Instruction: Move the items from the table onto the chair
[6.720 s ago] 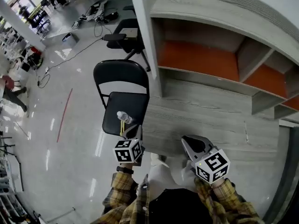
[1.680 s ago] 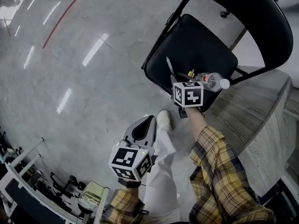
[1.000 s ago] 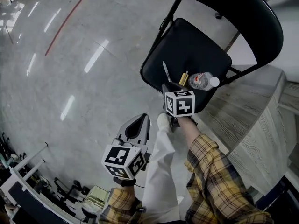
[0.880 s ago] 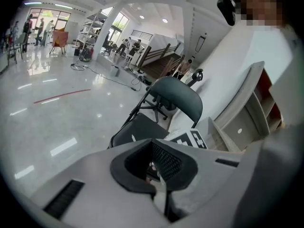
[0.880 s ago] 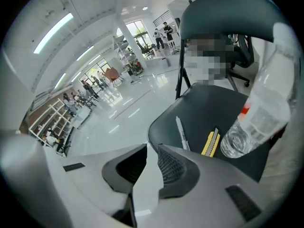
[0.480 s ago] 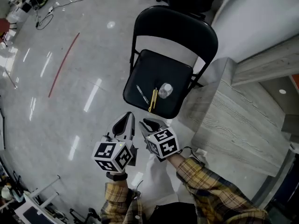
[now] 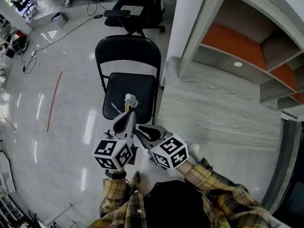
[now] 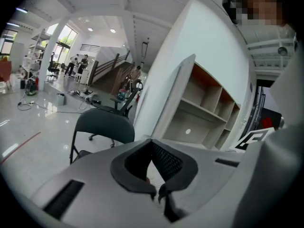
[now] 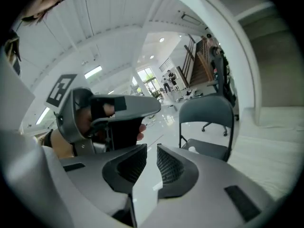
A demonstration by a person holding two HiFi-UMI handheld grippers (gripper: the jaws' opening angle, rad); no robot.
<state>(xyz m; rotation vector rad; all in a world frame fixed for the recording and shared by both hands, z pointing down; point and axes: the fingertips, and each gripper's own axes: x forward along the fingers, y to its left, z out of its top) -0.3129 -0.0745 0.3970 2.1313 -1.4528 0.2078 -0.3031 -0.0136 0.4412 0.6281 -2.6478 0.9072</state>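
chair (image 7: 127, 49): black | sleeves (image 7: 223, 201): yellow plaid | shelf interior (image 7: 232, 38): orange

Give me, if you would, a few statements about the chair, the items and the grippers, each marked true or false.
1. The plastic bottle is on the seat of the chair. True.
2. The left gripper holds the bottle. False: its jaws are together with nothing between them.
3. A yellow pencil is on the seat too. True.
4. The chair is red. False: it is black.
5. In the head view the chair stands to the right of the table. False: it stands to the table's left.
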